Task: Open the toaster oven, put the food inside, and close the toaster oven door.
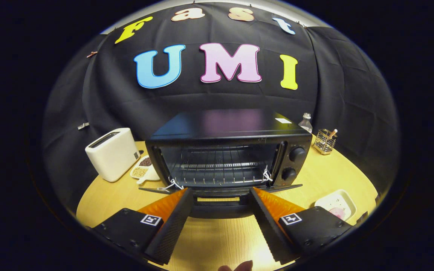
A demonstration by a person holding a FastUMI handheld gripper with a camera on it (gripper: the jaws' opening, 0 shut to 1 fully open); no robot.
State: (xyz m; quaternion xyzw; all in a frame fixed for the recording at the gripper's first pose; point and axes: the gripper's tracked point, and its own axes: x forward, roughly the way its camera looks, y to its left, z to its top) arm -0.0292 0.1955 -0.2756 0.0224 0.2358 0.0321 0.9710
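**A:** Why's the tool (220,210) hanging over the light wooden desk (217,241) with nothing in it?

**B:** Its fingers are spread wide and empty, tips just short of the black toaster oven (228,158). The glass door (220,194) is already down flat, so the wire rack (219,171) is reachable. I'd guess food's next: something pink sits in the white square dish (335,205), near right.

**A:** And far left?

**B:** A white toaster (112,153), just parked out of the way.
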